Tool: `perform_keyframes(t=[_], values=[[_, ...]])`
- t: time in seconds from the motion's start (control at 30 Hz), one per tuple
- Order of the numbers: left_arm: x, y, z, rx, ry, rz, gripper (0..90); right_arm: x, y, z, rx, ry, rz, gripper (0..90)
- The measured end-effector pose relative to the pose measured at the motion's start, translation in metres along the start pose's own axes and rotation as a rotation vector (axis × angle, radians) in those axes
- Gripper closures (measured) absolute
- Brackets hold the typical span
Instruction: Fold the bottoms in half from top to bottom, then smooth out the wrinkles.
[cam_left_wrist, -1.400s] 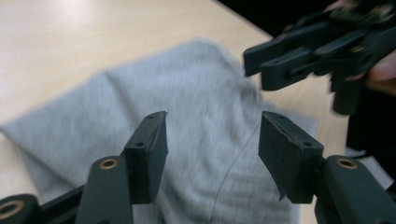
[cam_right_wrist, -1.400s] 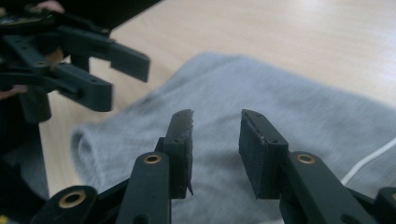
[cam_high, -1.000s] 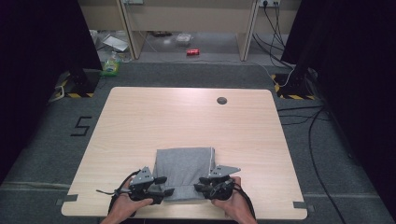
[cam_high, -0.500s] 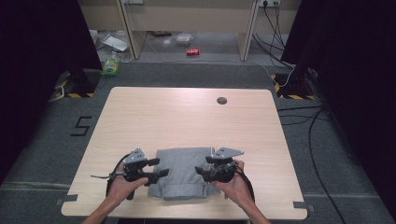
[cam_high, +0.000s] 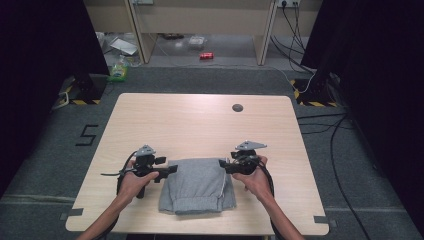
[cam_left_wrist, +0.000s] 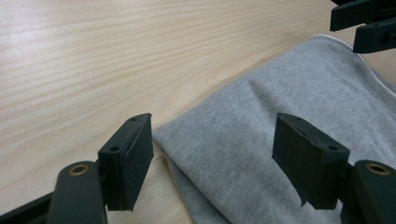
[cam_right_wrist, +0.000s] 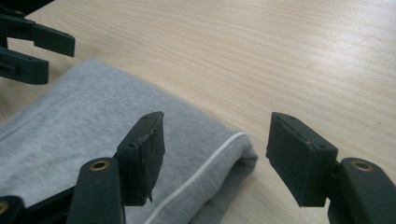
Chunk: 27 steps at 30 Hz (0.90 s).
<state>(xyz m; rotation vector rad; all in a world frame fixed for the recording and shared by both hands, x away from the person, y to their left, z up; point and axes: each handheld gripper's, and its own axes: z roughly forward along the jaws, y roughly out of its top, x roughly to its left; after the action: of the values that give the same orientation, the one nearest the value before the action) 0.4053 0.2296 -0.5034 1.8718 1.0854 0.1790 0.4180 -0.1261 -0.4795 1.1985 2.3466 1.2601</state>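
Observation:
A folded grey cloth (cam_high: 197, 187) with a thin white seam lies near the table's front edge. My left gripper (cam_high: 172, 169) is at its far left corner and my right gripper (cam_high: 223, 165) at its far right corner, tips facing each other. The left gripper (cam_left_wrist: 212, 158) is open; its jaws have just been opening, and the cloth's corner (cam_left_wrist: 261, 140) lies under the gap, untouched by the pads. The right gripper (cam_right_wrist: 215, 156) is open too, its jaws having just opened over the cloth's seamed fold (cam_right_wrist: 93, 135), with no pad pressing on it.
The light wooden table (cam_high: 200, 125) has a small dark round cap (cam_high: 237, 107) at the far right. Black stands and cables lie on the floor around it, and shelving stands at the back.
Both hands have moved away from the table's front edge to the far corners of the cloth. The jaws stand wider apart than before and the cloth lies flat between the grippers.

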Motion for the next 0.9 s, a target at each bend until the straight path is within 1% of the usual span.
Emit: perform_keyframes(t=[0.07, 0.17, 0.27, 0.37, 0.47, 0.5, 0.63, 0.9], values=[[0.004, 0.000, 0.003, 0.004, 0.016, -0.005, 27.5, -0.003, -0.001, 0.003, 0.001, -0.005, 0.009, 37.1], [0.010, 0.000, 0.005, 0.010, 0.015, -0.022, 27.4, -0.007, -0.003, 0.007, 0.004, -0.009, 0.015, 37.1], [0.014, 0.000, 0.006, 0.017, 0.012, -0.030, 27.3, -0.009, -0.005, 0.009, 0.003, -0.004, 0.025, 36.9], [0.017, 0.001, 0.008, 0.027, 0.015, -0.027, 26.8, -0.010, -0.005, 0.011, 0.001, -0.003, 0.023, 36.6], [0.020, 0.000, 0.012, 0.038, 0.014, -0.033, 26.2, -0.010, -0.005, 0.014, 0.003, -0.001, 0.027, 36.3], [0.020, 0.000, 0.012, 0.041, 0.014, -0.036, 26.0, -0.010, -0.005, 0.014, 0.006, 0.001, 0.033, 36.2], [0.019, -0.001, 0.015, 0.044, 0.012, -0.031, 25.6, -0.009, -0.005, 0.015, 0.006, 0.002, 0.028, 35.8], [0.020, -0.001, 0.014, 0.044, 0.015, -0.020, 25.0, -0.010, -0.005, 0.016, 0.003, 0.001, 0.035, 35.5]])
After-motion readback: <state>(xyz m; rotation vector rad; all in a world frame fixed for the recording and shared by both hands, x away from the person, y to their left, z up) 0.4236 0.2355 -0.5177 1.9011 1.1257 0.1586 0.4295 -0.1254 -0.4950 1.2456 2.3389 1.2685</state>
